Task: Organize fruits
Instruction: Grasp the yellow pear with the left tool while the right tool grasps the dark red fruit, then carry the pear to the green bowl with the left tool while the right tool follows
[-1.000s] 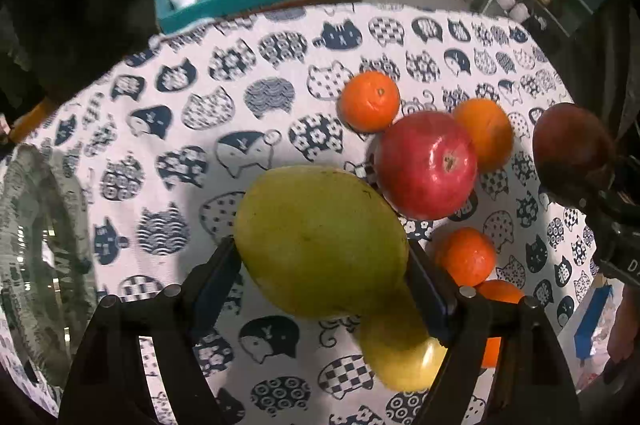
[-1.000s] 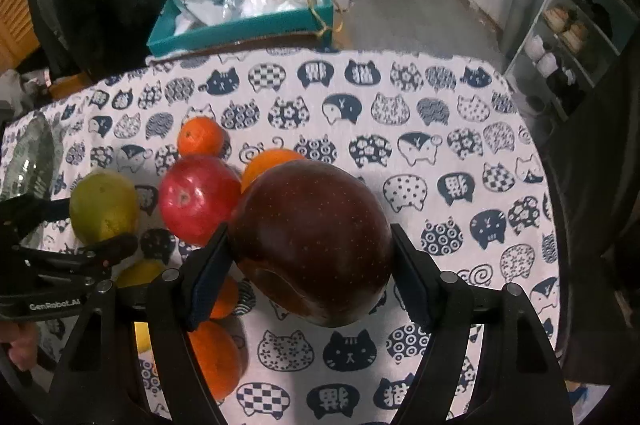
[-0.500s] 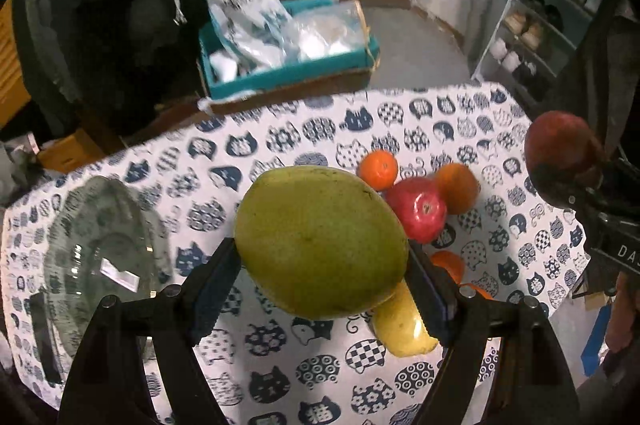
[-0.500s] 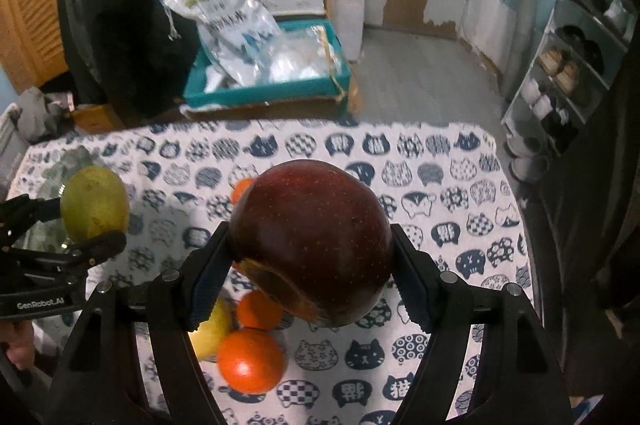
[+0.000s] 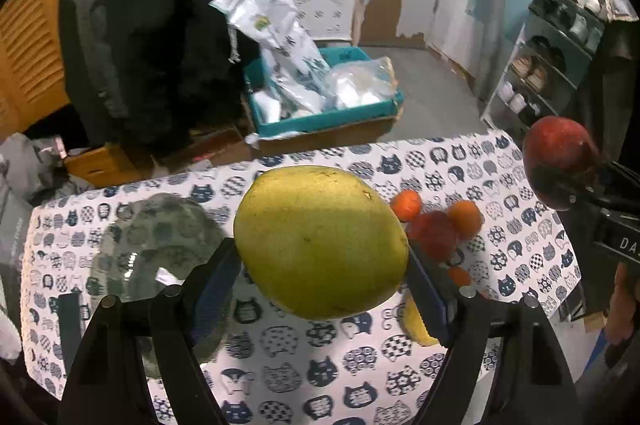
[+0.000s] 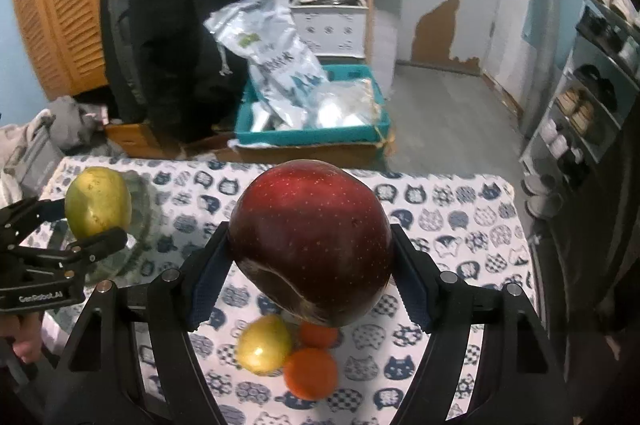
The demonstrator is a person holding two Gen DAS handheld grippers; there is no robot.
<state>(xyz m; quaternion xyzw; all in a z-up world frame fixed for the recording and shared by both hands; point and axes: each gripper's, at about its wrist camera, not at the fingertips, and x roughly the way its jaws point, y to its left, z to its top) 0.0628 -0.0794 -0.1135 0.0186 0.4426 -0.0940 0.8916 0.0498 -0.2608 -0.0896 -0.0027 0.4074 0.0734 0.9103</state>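
My left gripper [image 5: 324, 277] is shut on a large green mango [image 5: 320, 241], held well above the table. The same mango [image 6: 98, 201] shows at the left of the right wrist view. My right gripper [image 6: 310, 273] is shut on a dark red apple [image 6: 310, 241], also held high; that apple [image 5: 558, 159] appears at the right edge of the left wrist view. On the cat-print tablecloth [image 5: 280, 353] below lie a red apple [image 5: 434, 233], several oranges [image 5: 406, 205] and a yellow fruit [image 6: 264, 343]. A clear glass bowl [image 5: 160, 241] sits at the table's left.
Behind the table's far edge stands a teal crate [image 5: 320, 121] stuffed with plastic bags on a cardboard box. A shoe rack [image 5: 552, 65] lines the right wall. A dark coat [image 6: 168, 25] hangs at back left. A hand [image 6: 24, 345] grips the left tool.
Both grippers have risen a good way with their fruits, and both views have tipped up. The table and loose fruit look smaller and farther; the glass bowl has come fully into view.
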